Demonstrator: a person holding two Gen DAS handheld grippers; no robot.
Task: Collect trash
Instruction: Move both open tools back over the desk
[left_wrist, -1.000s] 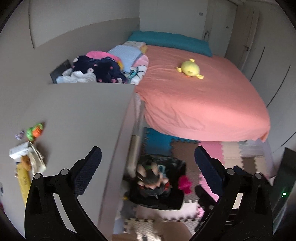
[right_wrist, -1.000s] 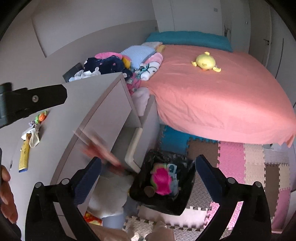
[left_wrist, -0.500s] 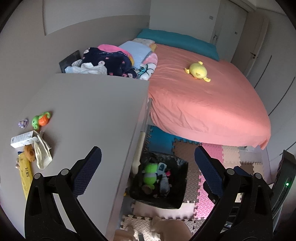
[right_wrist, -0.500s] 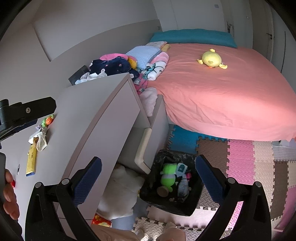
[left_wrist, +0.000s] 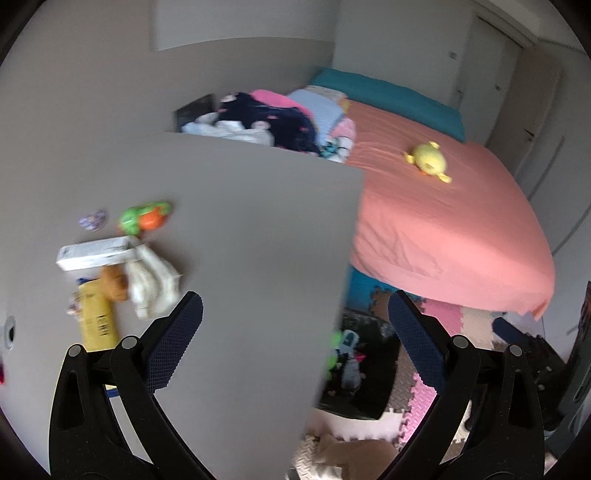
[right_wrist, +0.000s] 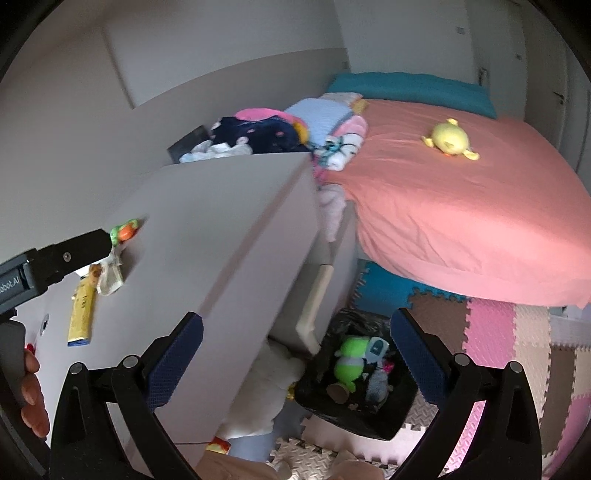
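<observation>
A bed (right_wrist: 461, 206) with a salmon sheet fills the right of the room, a grey desk (left_wrist: 240, 258) stands just beside it, and a black trash bin (right_wrist: 354, 417) holding discarded toys sits on foam mats at the desk's foot. The left gripper (left_wrist: 295, 343) hangs wide and empty over the desk near a crumpled tissue (left_wrist: 153, 282) and yellow tube (left_wrist: 94, 321). The right gripper (right_wrist: 295, 347) gapes empty above the bin.

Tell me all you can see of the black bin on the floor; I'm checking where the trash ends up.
The black bin looks squarish, lined with a crinkled black bag, standing open-topped on the foam mat floor beside the grey cabinet, near the bed's foot. Inside lie a green plush toy, a pale blue item and other small pieces. Neither gripper touches it.
</observation>
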